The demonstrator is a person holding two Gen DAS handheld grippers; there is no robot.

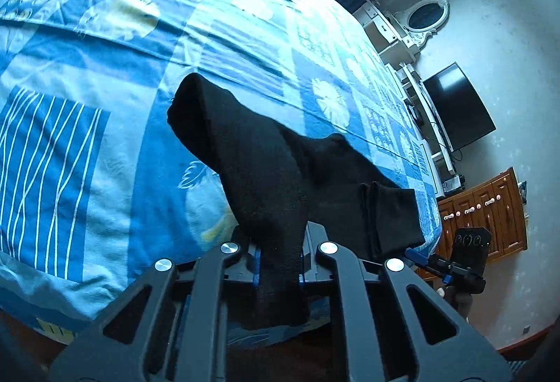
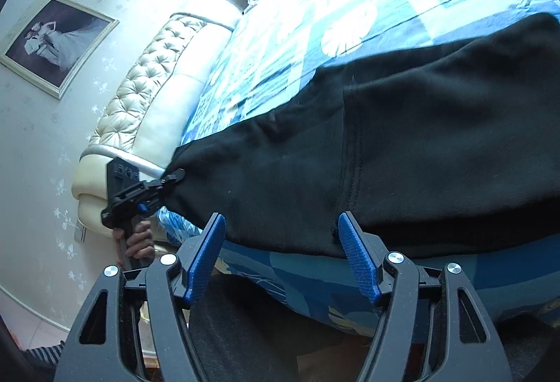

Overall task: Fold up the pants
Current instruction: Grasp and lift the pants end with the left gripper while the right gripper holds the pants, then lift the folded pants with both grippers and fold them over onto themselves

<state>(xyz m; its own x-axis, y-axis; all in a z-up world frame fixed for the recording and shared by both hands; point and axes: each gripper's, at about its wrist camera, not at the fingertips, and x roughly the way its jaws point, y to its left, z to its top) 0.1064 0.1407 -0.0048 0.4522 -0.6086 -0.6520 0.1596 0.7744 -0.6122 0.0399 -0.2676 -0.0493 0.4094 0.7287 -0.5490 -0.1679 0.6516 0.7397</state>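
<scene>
My left gripper (image 1: 278, 271) has its fingers pressed together on a strip of the black pants (image 1: 266, 172); the cloth runs straight up out from between the blue pads and lifts off the bed (image 1: 87, 67). From that pinch the fabric rises in a peak away from me, then slopes down to the right, where a folded edge hangs near the bed's side. In my right wrist view I see the same gripper from the side, held in a hand (image 2: 138, 242), its tips clamped on one corner of the pants at the left end of the cloth.

My right gripper (image 2: 281, 252) has its fingers (image 2: 206, 256) spread wide. The lower hem of the pants (image 2: 402, 151) lies just past the fingertips, across the gap between them; the pads do not press on it. Whether the tips touch the cloth I cannot tell. The pants stretch over the blue patterned bedspread (image 2: 350, 14), toward the right edge of that view.
</scene>
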